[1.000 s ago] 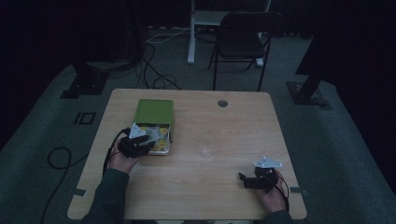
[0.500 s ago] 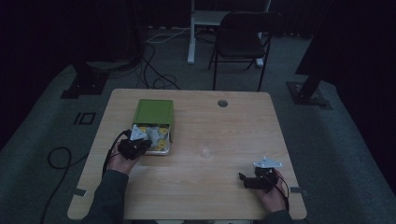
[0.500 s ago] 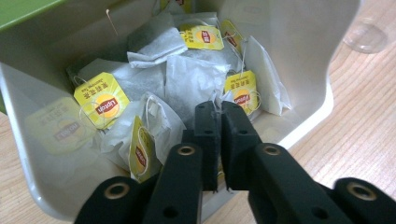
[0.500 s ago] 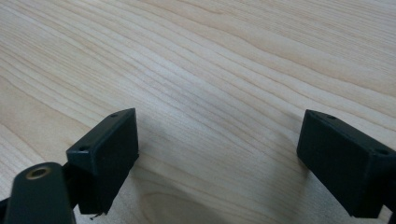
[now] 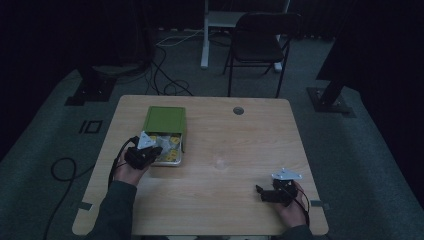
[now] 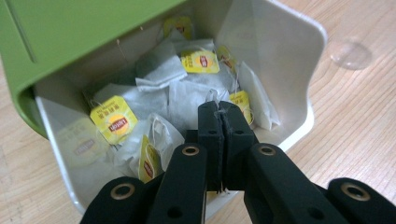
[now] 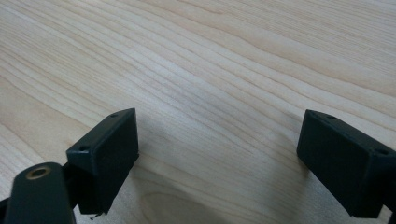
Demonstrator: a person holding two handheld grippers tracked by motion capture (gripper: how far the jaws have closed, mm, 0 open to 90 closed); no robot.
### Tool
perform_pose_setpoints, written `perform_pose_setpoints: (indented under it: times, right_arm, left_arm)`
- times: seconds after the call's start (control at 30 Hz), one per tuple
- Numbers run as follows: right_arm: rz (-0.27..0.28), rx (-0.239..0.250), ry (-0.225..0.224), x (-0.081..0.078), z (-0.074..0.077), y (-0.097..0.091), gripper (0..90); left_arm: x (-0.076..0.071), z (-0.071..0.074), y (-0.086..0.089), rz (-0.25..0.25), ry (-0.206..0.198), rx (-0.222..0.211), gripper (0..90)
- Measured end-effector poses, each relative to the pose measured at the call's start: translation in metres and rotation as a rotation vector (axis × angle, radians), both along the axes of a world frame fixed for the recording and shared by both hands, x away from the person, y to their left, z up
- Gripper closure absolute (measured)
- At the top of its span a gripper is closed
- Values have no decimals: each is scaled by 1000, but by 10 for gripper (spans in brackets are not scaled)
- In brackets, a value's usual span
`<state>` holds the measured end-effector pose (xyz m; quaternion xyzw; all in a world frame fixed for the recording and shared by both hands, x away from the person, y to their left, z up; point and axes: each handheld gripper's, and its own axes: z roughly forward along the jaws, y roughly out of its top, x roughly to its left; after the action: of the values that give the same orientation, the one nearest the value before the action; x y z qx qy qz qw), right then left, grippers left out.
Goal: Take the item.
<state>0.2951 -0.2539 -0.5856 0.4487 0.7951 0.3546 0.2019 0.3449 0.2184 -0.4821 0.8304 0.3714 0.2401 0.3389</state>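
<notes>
Dim carpeted studio floor, strewn with cables, surrounds the pale wooden table [image 5: 215, 150] where I sit with a gripper in each hand. At my left, the left gripper [image 6: 219, 112] hangs over the white plastic box with a green lid [image 6: 275, 51], which sits toward the table's left side with the lid slid back from the near end. Inside lies a loose heap of white paper tea bags with yellow tags [image 6: 187, 84]. My left jaws are pressed together just above that heap, and a thin white wisp shows at their tips; whether it is a tea bag's string or paper caught between them I cannot tell. My right gripper [image 5: 272, 192] rests low near the table's right front corner, well apart from the box, its jaws spread wide over bare wood and holding nothing. By my reading, the step in hand is picking one tea bag from the box. Next comes a slow, straight lift, so that strings and tags don't drag neighbouring bags over the rim.
</notes>
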Motion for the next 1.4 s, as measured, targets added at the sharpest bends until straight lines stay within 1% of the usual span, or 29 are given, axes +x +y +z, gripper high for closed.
perform_pose_setpoints:
  times: [0.37, 0.63, 0.8, 0.83, 1.1, 1.23, 1.4]
  right_arm:
    - [0, 0, 0, 0, 0, 0, 124]
    - [0, 0, 0, 0, 0, 0, 124]
    - [0, 0, 0, 0, 0, 0, 123]
    - [0, 0, 0, 0, 0, 0, 123]
    - [0, 0, 0, 0, 0, 0, 123]
    - [0, 0, 0, 0, 0, 0, 123]
    - [-1, 0, 0, 0, 0, 0, 124]
  left_arm:
    - [-3, 12, 0, -2, -23, -10, 894]
    - [-7, 23, 0, -7, -36, 3, 894]
    - [-10, 29, 1, -5, -49, -9, 893]
    - [-10, 30, 1, -5, -47, -8, 893]
    - [-17, 36, -1, -25, -50, 2, 895]
    - [-20, 37, -5, -37, -49, -3, 894]
    - [-25, 40, -10, -55, -51, 5, 894]
